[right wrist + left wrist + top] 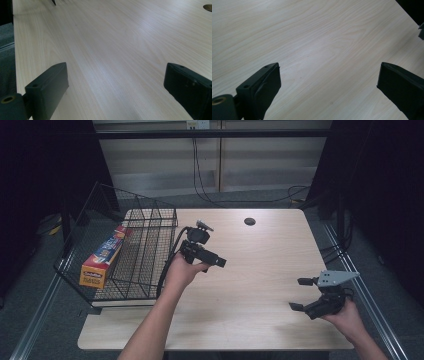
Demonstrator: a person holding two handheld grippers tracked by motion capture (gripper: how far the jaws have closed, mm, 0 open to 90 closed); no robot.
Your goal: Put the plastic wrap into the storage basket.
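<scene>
Left gripper [212, 260]: held in the person's left hand [181, 270] above the middle of the bench [260, 250]; its fingers [265, 87] stand spread wide with bare wood between them; they pinch nothing; they point toward the right half of the bench
Right gripper [300, 294]: held in the right hand [345, 317] near the bench's right front corner; its fingers [50, 85] are spread wide too, with nothing between them; a grey three-cornered plate sits on its top; the fingers point left across the bench
Two grippers: well apart from one another; each hangs over bare wood
Box [105, 256]: long, orange and blue; it lies inside the wire basket [150, 220], leaning along the basket's left wall; it is behind and to the left of the left fingers, apart from them, with the basket's right wall between; well apart from the right fingers
Wire basket: black mesh; it stands on the bench's left edge, just beside the left hand
Round hole [249, 221]: dark; set in the bench top far ahead of both pairs of fingers; it also shows at the upper right corner of the right gripper view [208, 7]
</scene>
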